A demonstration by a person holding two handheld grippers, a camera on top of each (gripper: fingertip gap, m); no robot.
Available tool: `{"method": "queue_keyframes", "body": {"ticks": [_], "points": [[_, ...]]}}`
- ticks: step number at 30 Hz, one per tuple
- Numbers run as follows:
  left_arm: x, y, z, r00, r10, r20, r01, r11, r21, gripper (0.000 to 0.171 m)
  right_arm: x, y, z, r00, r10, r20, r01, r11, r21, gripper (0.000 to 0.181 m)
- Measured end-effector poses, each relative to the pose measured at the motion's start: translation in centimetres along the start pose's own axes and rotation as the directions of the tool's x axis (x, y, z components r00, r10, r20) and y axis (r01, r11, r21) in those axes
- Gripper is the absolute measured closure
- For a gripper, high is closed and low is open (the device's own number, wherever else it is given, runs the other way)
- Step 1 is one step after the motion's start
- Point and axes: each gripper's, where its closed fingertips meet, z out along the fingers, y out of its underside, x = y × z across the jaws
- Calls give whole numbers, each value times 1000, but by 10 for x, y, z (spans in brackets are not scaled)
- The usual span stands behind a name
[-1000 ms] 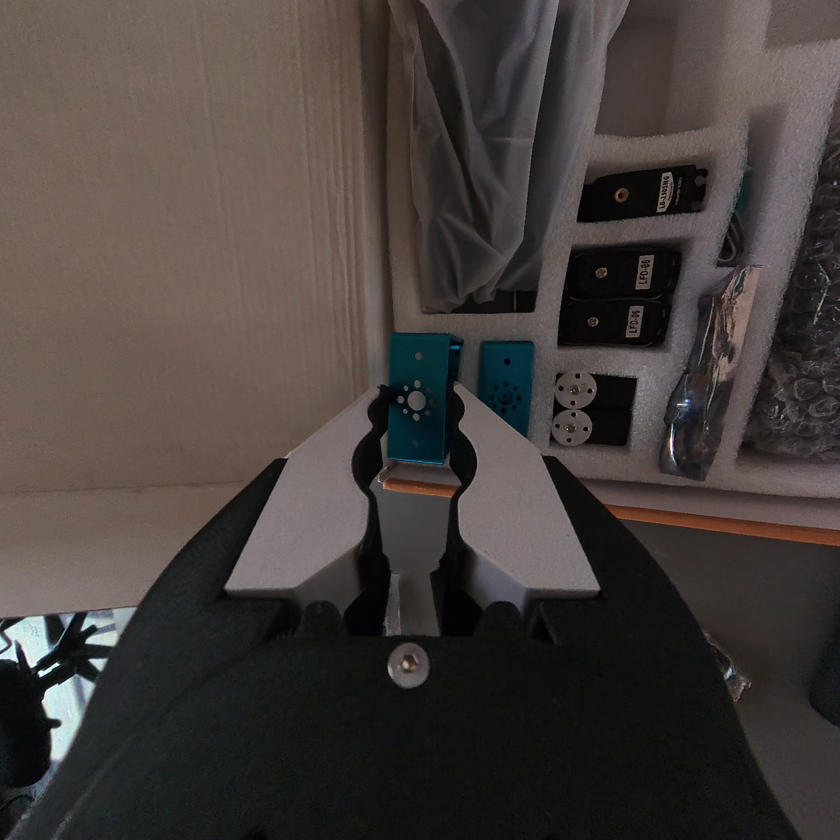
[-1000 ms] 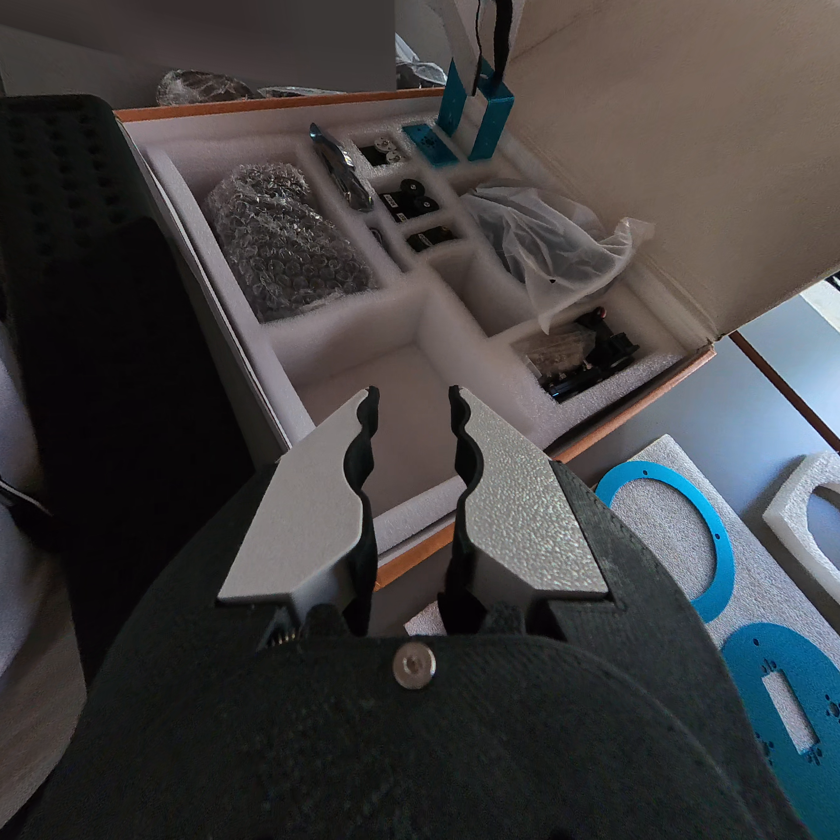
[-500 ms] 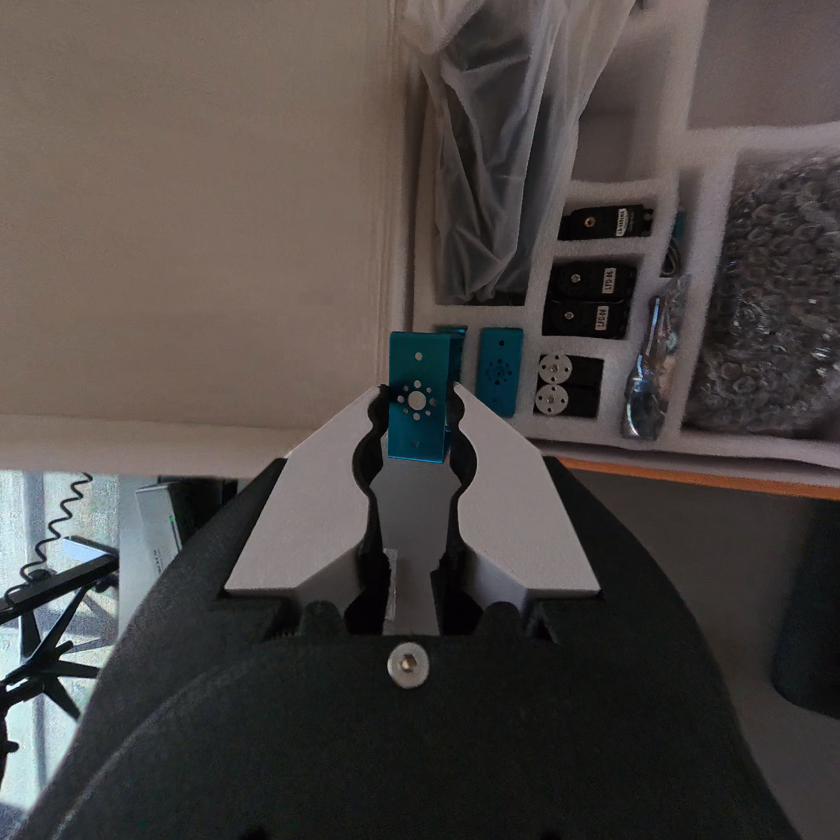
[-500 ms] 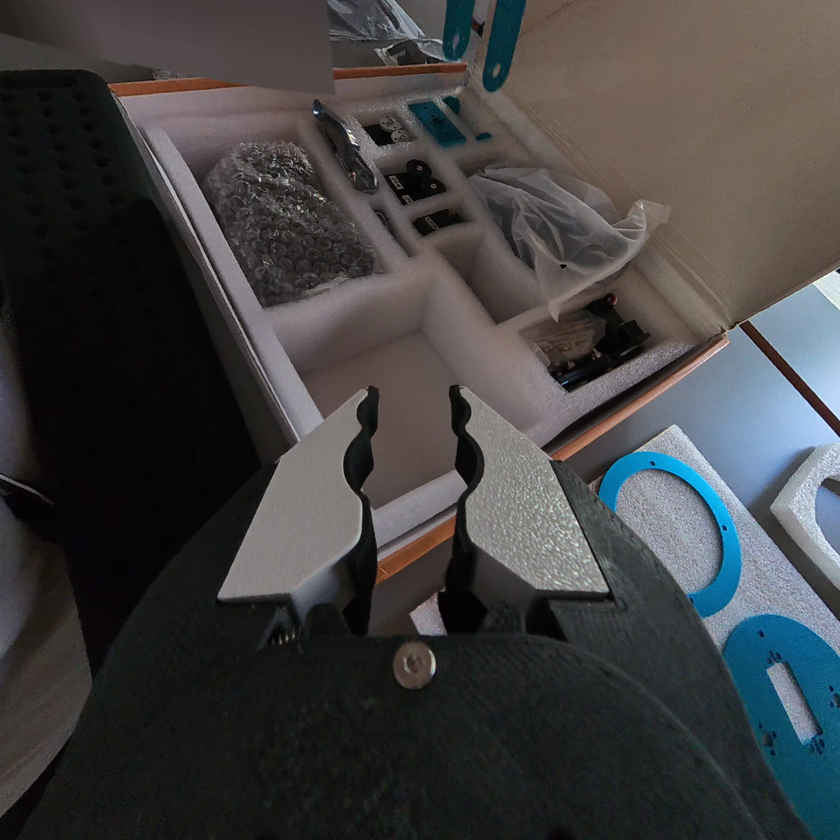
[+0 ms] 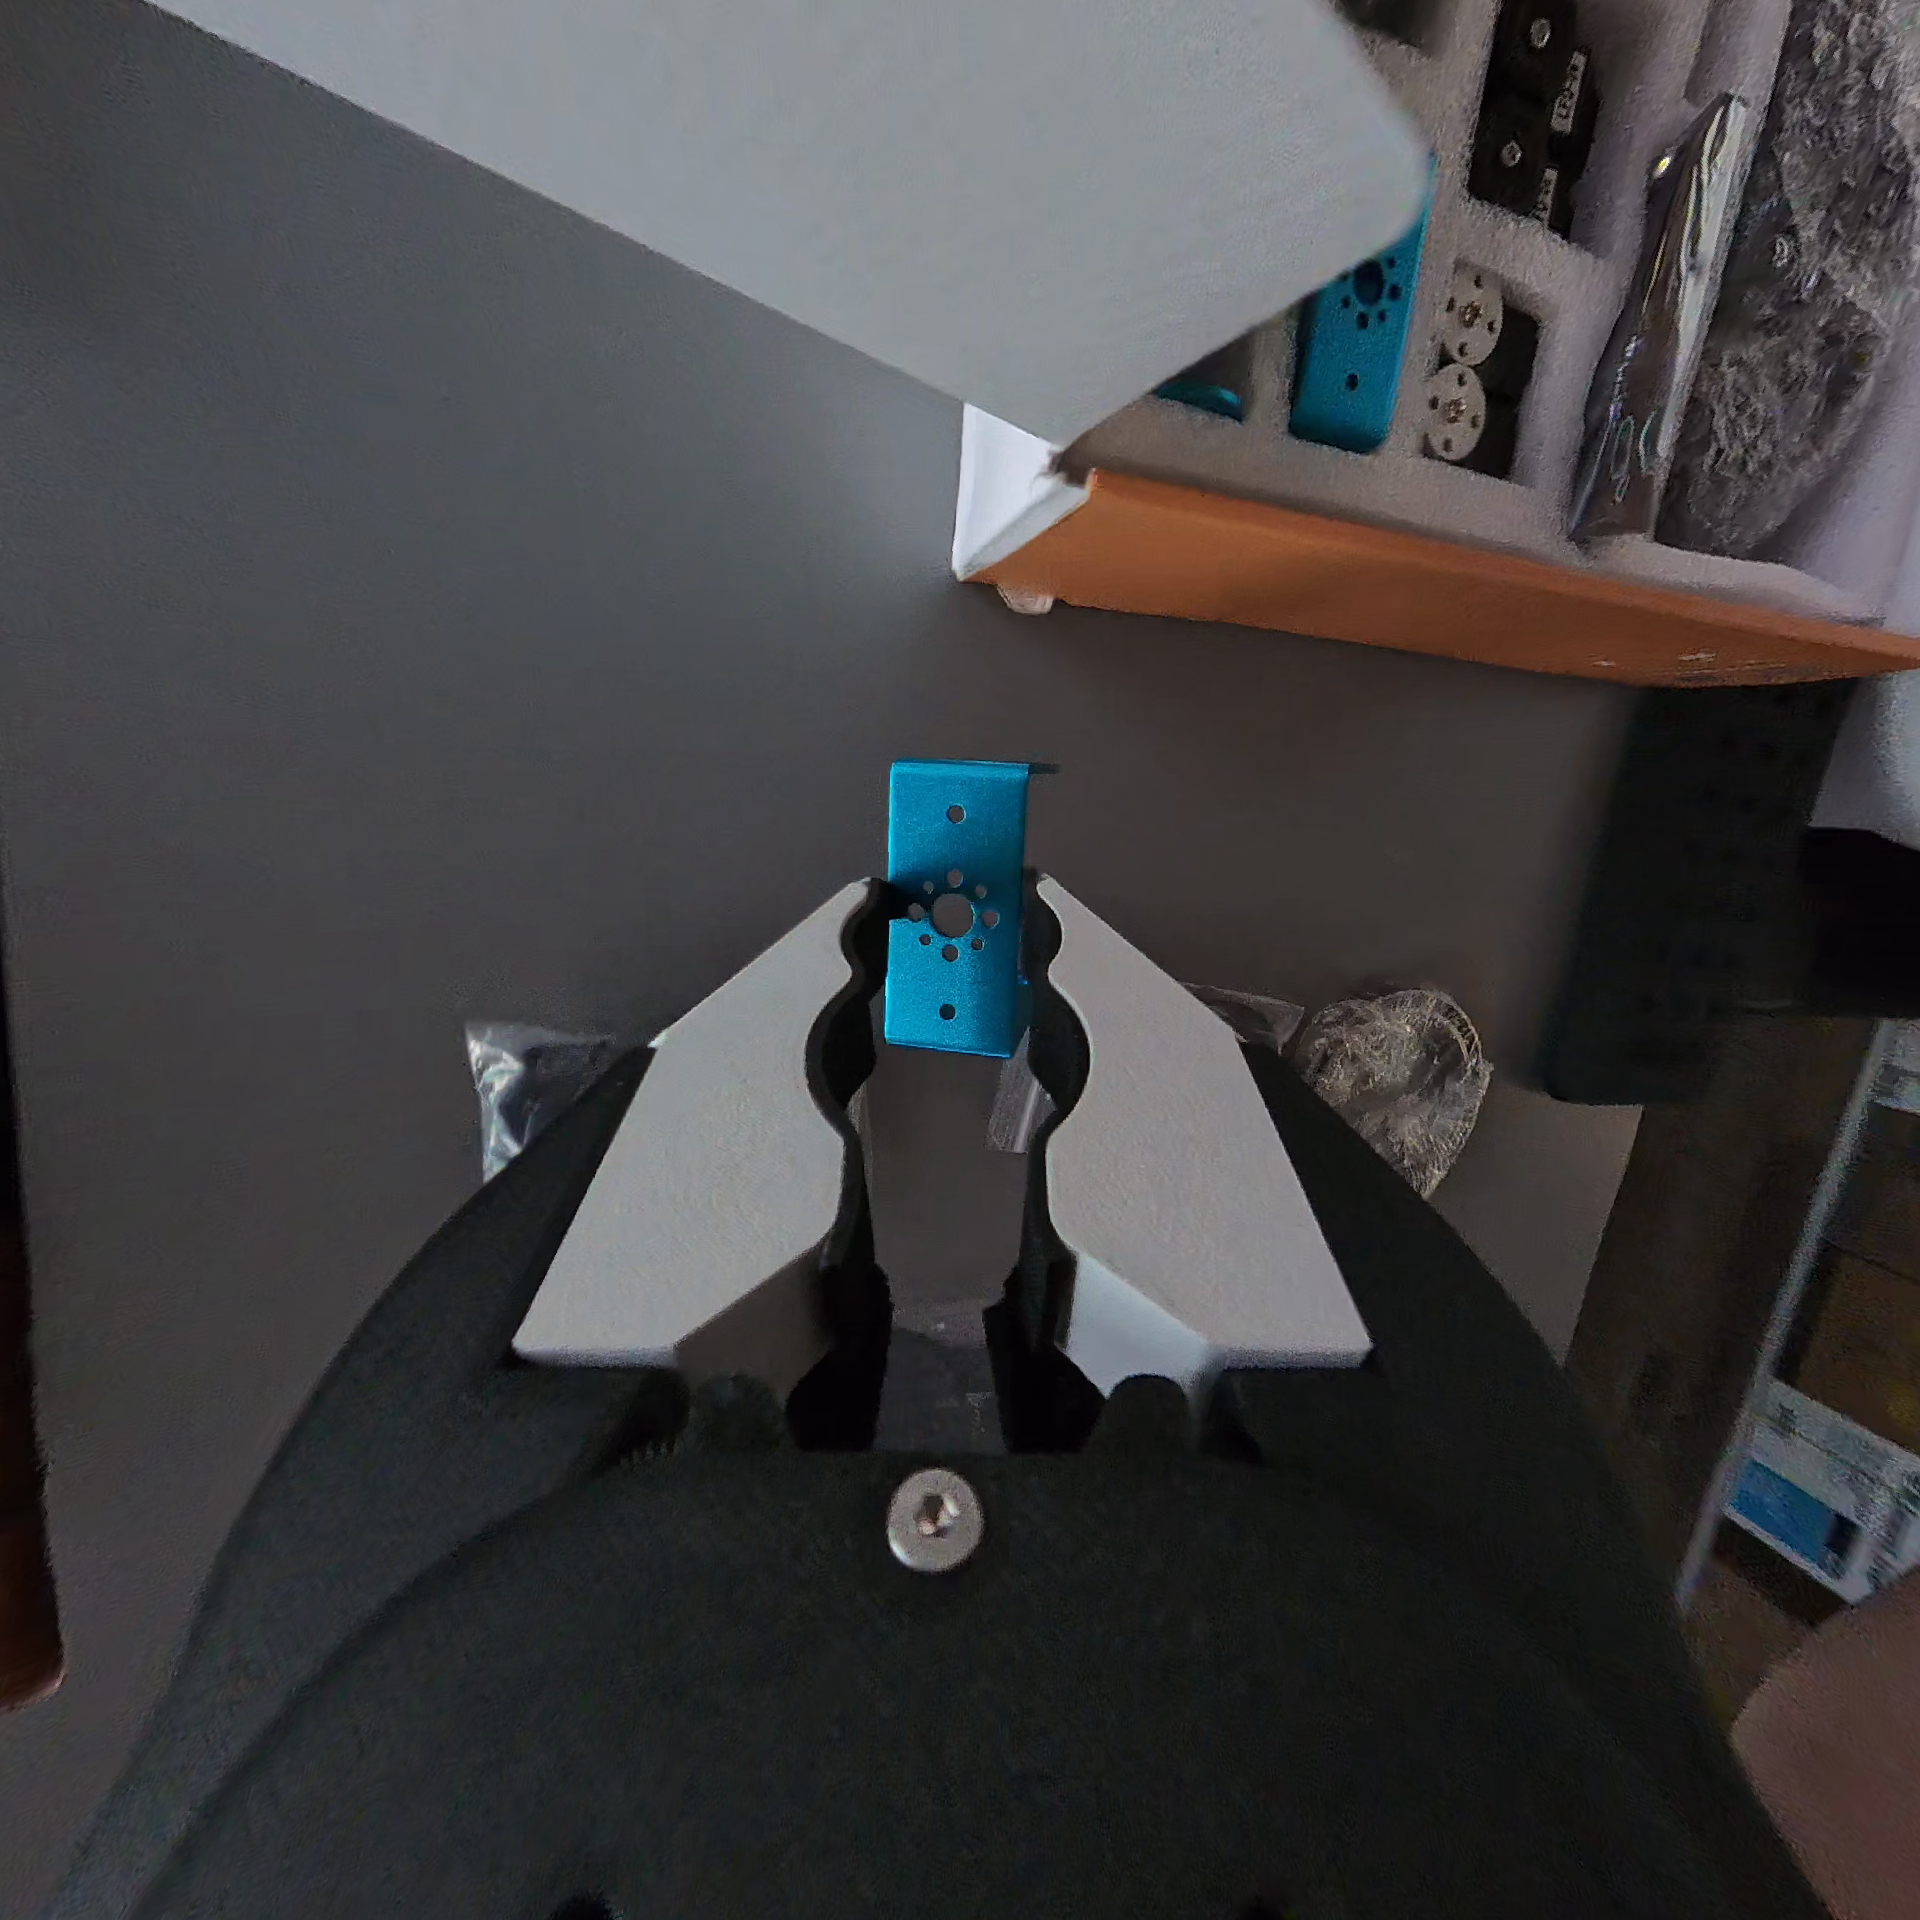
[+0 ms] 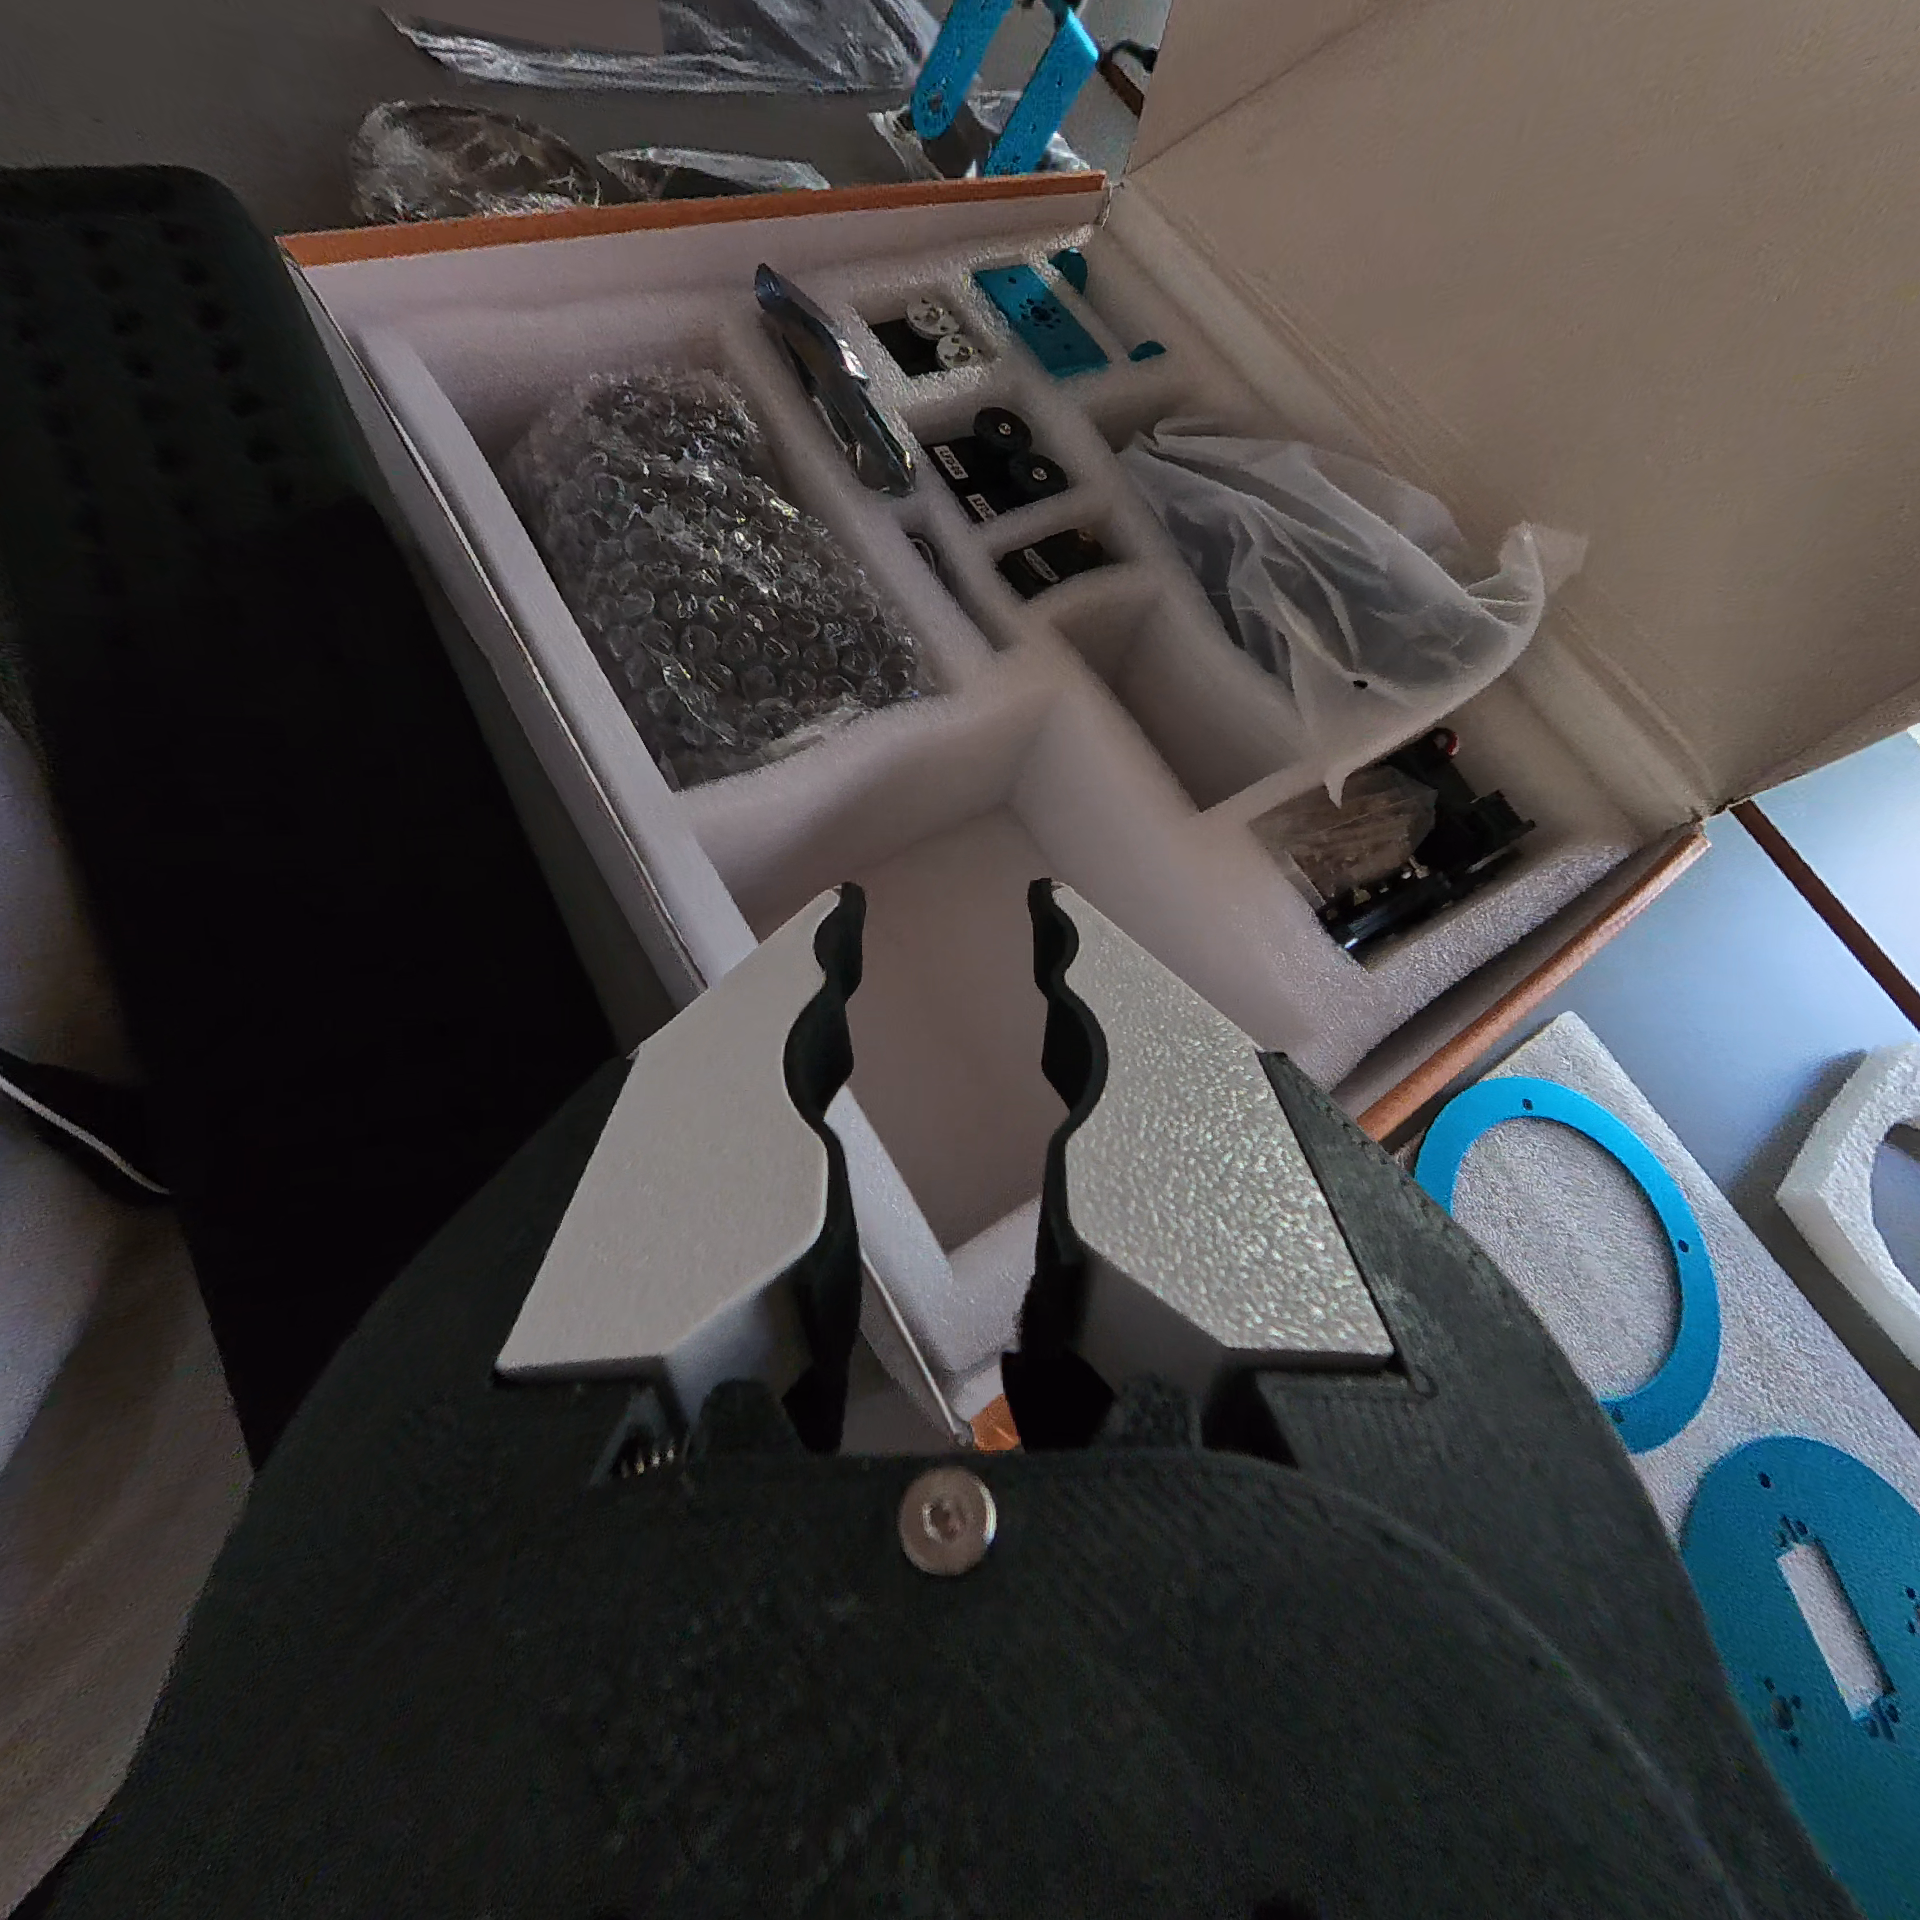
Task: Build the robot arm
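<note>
Bracket (image 5: 951, 920), blue and drilled, sat clamped between the left gripper's (image 5: 951, 894) tips at frame centre, over the grey table (image 5: 416, 623). Right gripper (image 6: 945, 899) gaped empty, mid-frame, above a bare pocket of the foam-lined box (image 6: 852, 769).

A dark grey table top (image 5: 436, 582) fills most of the left wrist view, with shelving (image 5: 1808, 1351) dim at the right edge, and daylight falls softly from one side.
</note>
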Motion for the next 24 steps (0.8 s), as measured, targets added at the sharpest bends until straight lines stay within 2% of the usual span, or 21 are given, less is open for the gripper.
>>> {"method": "queue_keyframes", "body": {"ticks": [5,9,11,13,14,17,21,24], "points": [[-30,2,38,988,-11,-155,-2,997,-80,148,-6,1,2,999,-3,-38,0,997,-76,148],[-44,-18,47,968,5,-252,-9,1000,-18,148,-8,5,6,998,10,-58,-17,993,-113,145],[-51,-18,49,957,-20,-291,13,1000,-26,149,-9,8,9,998,18,-53,-25,991,-133,144],[-61,-13,54,954,-39,-298,26,999,-47,165,-9,10,11,999,13,-47,-20,989,-149,144],[-67,-9,58,954,-43,-295,25,998,-63,167,-9,10,12,999,13,-44,-20,987,-157,144],[-72,-12,65,931,-84,-356,77,996,-34,165,-7,10,13,999,13,-40,-20,986,-163,144],[-77,-16,63,950,-34,-310,53,997,52,164,-6,9,15,999,28,-23,-31,988,-151,143],[-77,-18,49,972,-9,-236,34,994,103,156,-5,9,18,1000,25,-17,-28,989,-143,143]]}}
